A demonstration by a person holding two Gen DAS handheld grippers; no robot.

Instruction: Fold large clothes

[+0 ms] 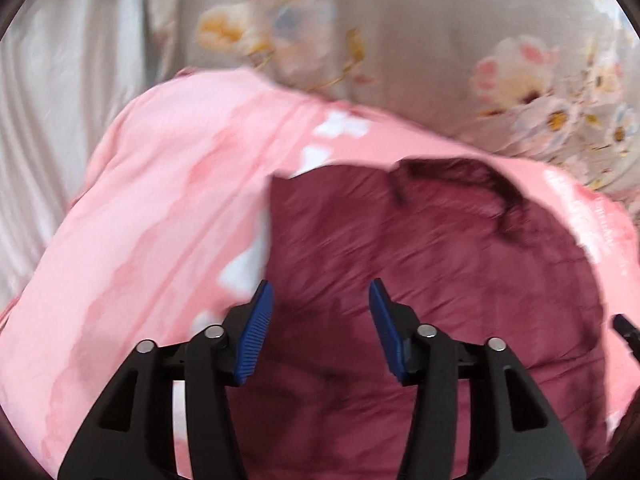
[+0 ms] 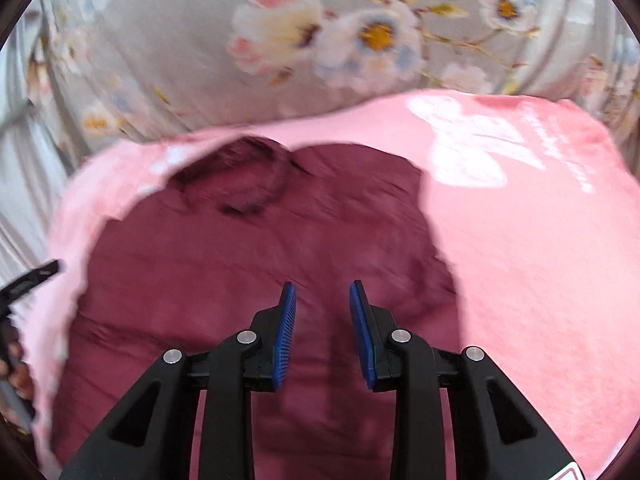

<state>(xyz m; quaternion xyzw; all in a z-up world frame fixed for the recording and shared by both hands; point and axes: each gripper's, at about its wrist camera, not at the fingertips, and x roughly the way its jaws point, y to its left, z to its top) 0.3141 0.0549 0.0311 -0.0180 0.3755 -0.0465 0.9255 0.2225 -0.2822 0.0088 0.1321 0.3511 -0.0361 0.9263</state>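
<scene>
Dark red garment [image 1: 420, 280] laid flat on pink blanket [image 1: 160, 220], collar toward far edge by flowered bedding [image 2: 200, 60]. Left gripper [image 1: 321, 328] parted, nothing held. Right gripper [image 2: 322, 332] parted, nothing held. Cloth likely let go so fold settles.

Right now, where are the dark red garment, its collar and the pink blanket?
dark red garment [image 2: 248, 320]: right wrist view, its flat body.
collar [image 2: 256, 176]: right wrist view, its dark rim.
pink blanket [image 1: 160, 200]: left wrist view, bare middle.

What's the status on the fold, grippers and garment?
Left gripper open, empty. Right gripper open, empty. Maroon garment flat on pink blanket, collar far side. Nothing in the way.
</scene>
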